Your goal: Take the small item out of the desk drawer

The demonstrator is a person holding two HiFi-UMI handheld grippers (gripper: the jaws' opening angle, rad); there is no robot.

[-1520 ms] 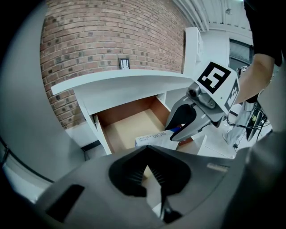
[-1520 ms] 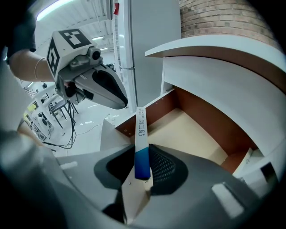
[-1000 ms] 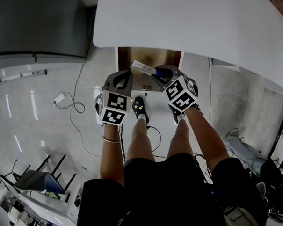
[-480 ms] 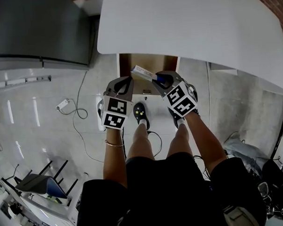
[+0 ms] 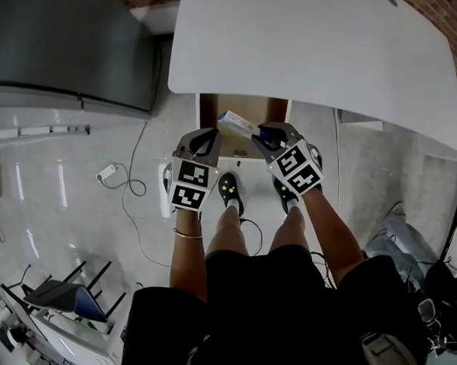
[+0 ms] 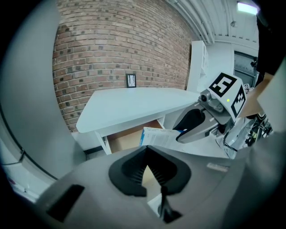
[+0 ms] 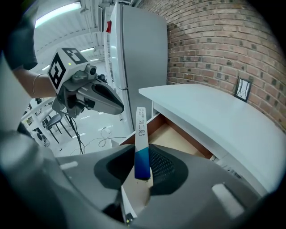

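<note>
The right gripper (image 7: 142, 169) pinches the blue end of a slim white-and-blue box (image 7: 140, 129), which juts toward 10 o'clock above the open desk drawer (image 5: 264, 108). At its 9 o'clock, the left gripper (image 6: 147, 162) has its 2 jaws pressed together on nothing.

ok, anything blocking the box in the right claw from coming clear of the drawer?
Nothing visible. The right claw grips the box over the open drawer, clear of the desktop edge. The left claw is shut and empty, beside it but apart.
</note>
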